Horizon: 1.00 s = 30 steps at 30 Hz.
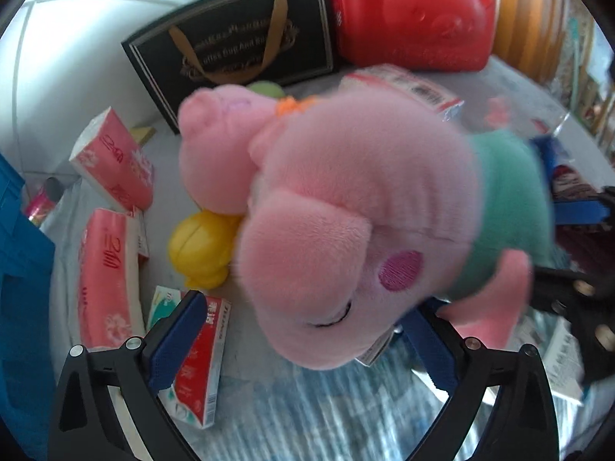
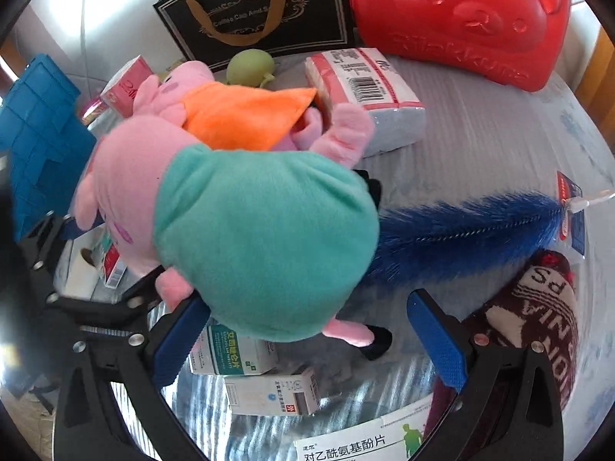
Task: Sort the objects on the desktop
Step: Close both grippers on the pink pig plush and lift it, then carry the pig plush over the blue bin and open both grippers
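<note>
Plush pig, green-shirted — lifted off clutter for sorting; left gripper fingers spread beneath, right gripper released — holder cannot tell.

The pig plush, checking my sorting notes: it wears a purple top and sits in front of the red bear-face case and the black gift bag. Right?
Not quite: the top is teal green, not purple. The right wrist view shows the pig plush with its teal body nearest the camera. The rest holds: the red bear-face case and the black gift bag stand behind it.
</note>
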Each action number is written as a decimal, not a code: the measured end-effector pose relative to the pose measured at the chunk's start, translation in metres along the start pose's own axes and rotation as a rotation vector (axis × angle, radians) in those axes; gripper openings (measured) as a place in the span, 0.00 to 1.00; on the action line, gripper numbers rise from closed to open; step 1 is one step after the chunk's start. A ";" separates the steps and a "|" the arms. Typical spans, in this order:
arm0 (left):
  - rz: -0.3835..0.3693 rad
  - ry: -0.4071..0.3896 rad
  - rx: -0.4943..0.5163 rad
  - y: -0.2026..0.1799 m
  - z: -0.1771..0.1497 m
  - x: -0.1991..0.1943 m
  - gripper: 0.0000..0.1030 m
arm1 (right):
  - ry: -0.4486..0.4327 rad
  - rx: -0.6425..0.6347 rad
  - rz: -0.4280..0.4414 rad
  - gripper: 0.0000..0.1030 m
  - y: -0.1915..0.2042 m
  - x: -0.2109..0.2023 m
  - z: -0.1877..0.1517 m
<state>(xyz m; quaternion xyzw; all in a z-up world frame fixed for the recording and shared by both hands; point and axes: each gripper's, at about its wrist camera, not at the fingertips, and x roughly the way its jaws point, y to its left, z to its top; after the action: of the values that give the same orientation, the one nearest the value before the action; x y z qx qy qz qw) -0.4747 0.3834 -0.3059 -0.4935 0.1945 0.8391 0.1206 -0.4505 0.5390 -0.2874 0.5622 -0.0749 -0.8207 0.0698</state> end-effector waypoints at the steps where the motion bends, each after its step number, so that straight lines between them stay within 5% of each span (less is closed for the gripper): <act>1: 0.019 0.015 0.005 -0.002 0.001 0.007 0.97 | -0.001 -0.004 0.011 1.00 -0.001 0.001 0.001; 3: 0.001 0.024 -0.003 -0.002 0.003 0.014 0.85 | -0.011 -0.014 0.027 1.00 -0.003 0.002 0.001; 5: -0.076 0.011 -0.042 0.003 0.005 0.013 0.59 | -0.023 -0.019 0.052 1.00 -0.005 0.004 0.003; 8: -0.075 -0.040 -0.054 0.005 0.005 0.006 0.54 | -0.031 -0.013 0.093 1.00 -0.007 0.007 0.005; 12: -0.072 -0.096 -0.058 0.007 0.003 -0.013 0.51 | -0.074 -0.026 0.098 0.99 -0.002 -0.005 0.005; 15: -0.061 -0.131 -0.059 0.009 0.002 -0.035 0.50 | -0.112 -0.063 0.106 0.78 0.010 -0.024 0.006; 18: -0.055 -0.172 -0.072 0.012 -0.001 -0.061 0.48 | -0.141 -0.099 0.099 0.69 0.025 -0.044 0.005; 30: 0.018 -0.292 -0.163 0.038 -0.048 -0.162 0.48 | -0.250 -0.216 0.156 0.62 0.079 -0.131 -0.034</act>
<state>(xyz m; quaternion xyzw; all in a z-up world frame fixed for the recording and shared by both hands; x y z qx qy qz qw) -0.3738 0.3264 -0.1772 -0.3726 0.1106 0.9160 0.0994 -0.3696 0.4865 -0.1646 0.4376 -0.0379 -0.8795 0.1832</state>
